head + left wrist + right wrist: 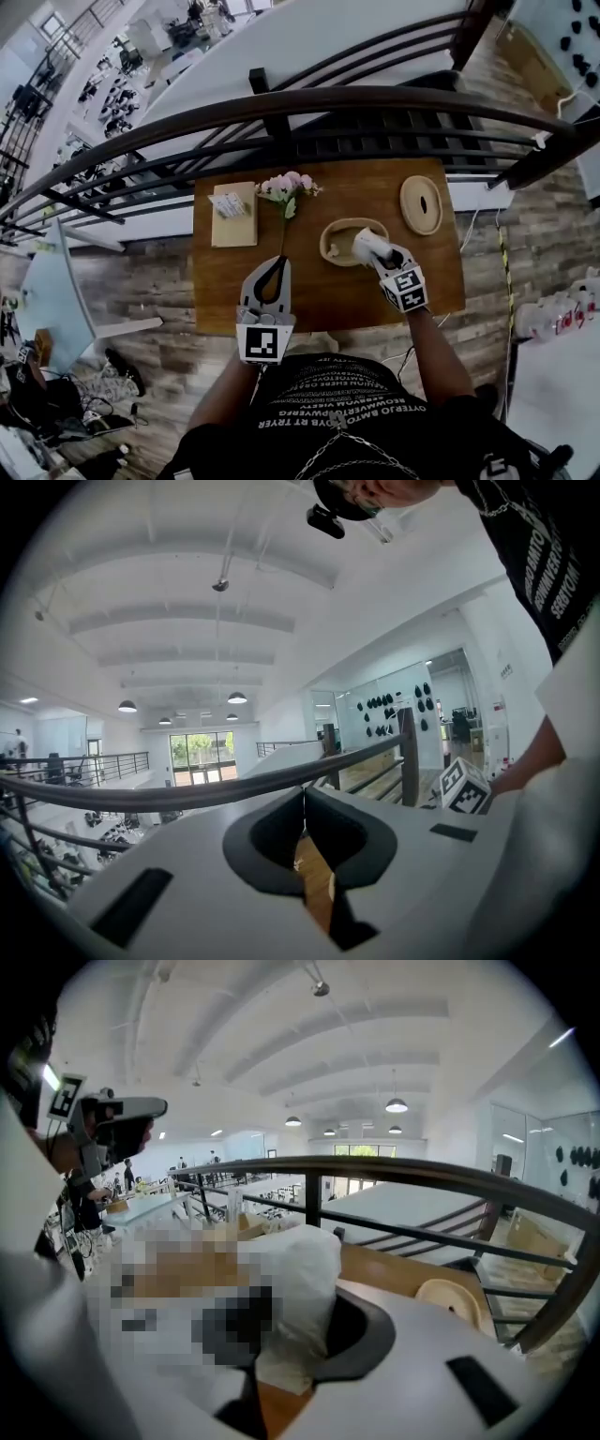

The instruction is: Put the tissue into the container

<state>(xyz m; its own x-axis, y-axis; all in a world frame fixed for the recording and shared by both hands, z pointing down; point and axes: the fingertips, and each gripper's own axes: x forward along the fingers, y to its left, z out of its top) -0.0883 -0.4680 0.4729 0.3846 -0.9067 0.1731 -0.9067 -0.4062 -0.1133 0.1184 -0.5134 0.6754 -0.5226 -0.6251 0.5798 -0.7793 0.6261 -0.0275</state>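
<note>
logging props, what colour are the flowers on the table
Pale pink flowers, clearest in the head view.

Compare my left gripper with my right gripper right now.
The left gripper has its jaws together, empty; the right gripper is clamped on a white tissue. The left gripper hangs left of the container; the right gripper reaches over its rim. Both are above the wooden table.

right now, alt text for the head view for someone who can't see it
The right tongs hold a white tissue at the edge of an open oval container on a wooden table. The left tongs sit closed near the table's front, and a tissue box, pink flowers and an oval lid lie farther back.
</note>
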